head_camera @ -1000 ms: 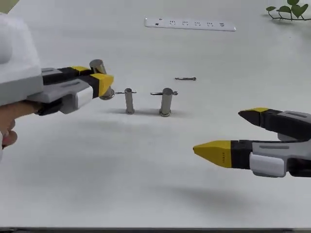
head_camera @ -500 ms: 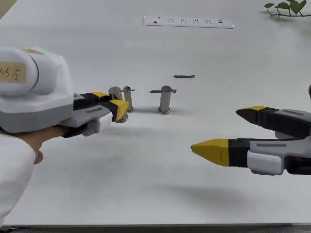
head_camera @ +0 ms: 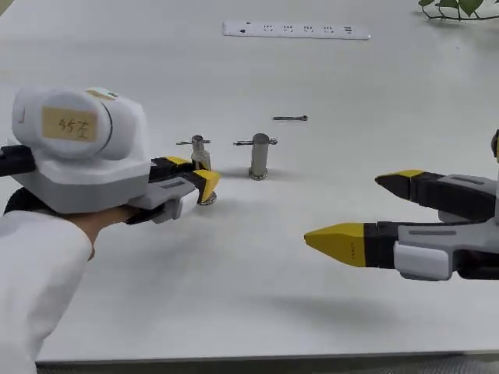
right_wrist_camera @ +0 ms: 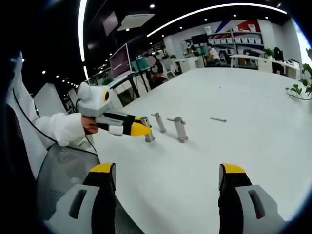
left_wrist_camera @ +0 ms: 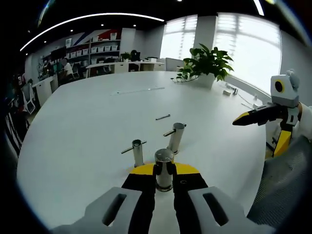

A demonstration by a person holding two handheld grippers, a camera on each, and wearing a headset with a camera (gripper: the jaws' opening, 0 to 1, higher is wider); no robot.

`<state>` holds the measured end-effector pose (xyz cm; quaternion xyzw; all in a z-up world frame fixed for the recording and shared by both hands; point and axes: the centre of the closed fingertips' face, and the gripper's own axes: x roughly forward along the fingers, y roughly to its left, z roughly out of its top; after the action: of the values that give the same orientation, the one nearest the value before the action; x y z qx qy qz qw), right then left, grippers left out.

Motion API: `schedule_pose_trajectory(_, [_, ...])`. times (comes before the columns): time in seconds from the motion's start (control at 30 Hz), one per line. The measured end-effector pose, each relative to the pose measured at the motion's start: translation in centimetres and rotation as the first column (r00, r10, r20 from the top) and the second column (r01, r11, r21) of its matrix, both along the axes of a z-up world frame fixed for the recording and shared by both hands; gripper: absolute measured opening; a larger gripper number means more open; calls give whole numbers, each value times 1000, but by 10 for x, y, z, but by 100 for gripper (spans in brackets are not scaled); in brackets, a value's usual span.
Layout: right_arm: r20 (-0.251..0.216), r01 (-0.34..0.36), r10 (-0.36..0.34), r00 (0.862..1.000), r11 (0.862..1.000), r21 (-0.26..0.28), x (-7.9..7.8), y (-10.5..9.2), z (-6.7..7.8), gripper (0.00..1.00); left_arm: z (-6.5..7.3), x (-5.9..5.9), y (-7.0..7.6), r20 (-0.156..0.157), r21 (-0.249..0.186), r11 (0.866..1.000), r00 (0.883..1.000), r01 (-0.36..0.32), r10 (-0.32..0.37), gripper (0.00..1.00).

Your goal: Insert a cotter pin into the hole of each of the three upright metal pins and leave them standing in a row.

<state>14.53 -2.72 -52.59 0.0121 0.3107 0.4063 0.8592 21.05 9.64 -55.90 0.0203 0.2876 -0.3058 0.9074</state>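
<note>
My left gripper (head_camera: 204,181) is shut on a bare upright metal pin (left_wrist_camera: 164,169), whose base sits at or just above the white table (head_camera: 257,265). Just behind it stands a second pin (head_camera: 197,149) with a cotter pin through its top. To its right stands a third pin (head_camera: 259,154), also with a cotter pin through it. A loose cotter pin (head_camera: 290,118) lies farther back. My right gripper (head_camera: 343,210) hovers open at the right with nothing between its fingers. In the right gripper view the left gripper (right_wrist_camera: 131,127) holds its pin (right_wrist_camera: 148,132) beside the two others.
A white power strip (head_camera: 295,29) lies at the far edge of the table. A potted plant (head_camera: 460,6) sits at the back right corner. A person's white sleeve (head_camera: 39,273) fills the lower left. Office desks and chairs stand beyond the table.
My left gripper has carried the bare pin rightward and nearer to me, from left of the row to just in front of the left standing pin. The right gripper has stayed in place.
</note>
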Motion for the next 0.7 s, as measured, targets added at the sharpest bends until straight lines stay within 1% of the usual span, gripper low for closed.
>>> schedule_pose_trajectory(0.17, [-3, 0, 0, 1000, 1000, -1, -1, 0, -1, 85, -3, 2, -2, -4, 6, 1000, 1000, -2, 2, 9])
schedule_pose_trajectory(0.27, [-6, -3, 3, 1000, 1000, -2, -2, 1, -3, 85, -6, 3, -3, 0, 23, 1000, 1000, 11, -11, 9])
schedule_pose_trajectory(0.33, [-8, -4, 4, 1000, 1000, -4, -1, 0, -4, 85, -7, 3, -3, -4, 20, 1000, 1000, 12, -12, 9])
schedule_pose_trajectory(0.47, [-15, -4, 4, 1000, 1000, -3, -2, 0, -5, 84, -9, 3, -4, -4, 27, 1000, 1000, 15, -15, 9])
schedule_pose_trajectory(0.6, [-11, -2, 2, 1000, 1000, -5, -2, 0, -5, 84, -11, 2, -4, -9, 27, 1000, 1000, 8, -8, 10])
schedule_pose_trajectory(0.7, [-11, -2, 2, 1000, 1000, -3, -3, 0, -5, 84, -12, 2, -3, -13, 14, 1000, 1000, -2, 3, 10])
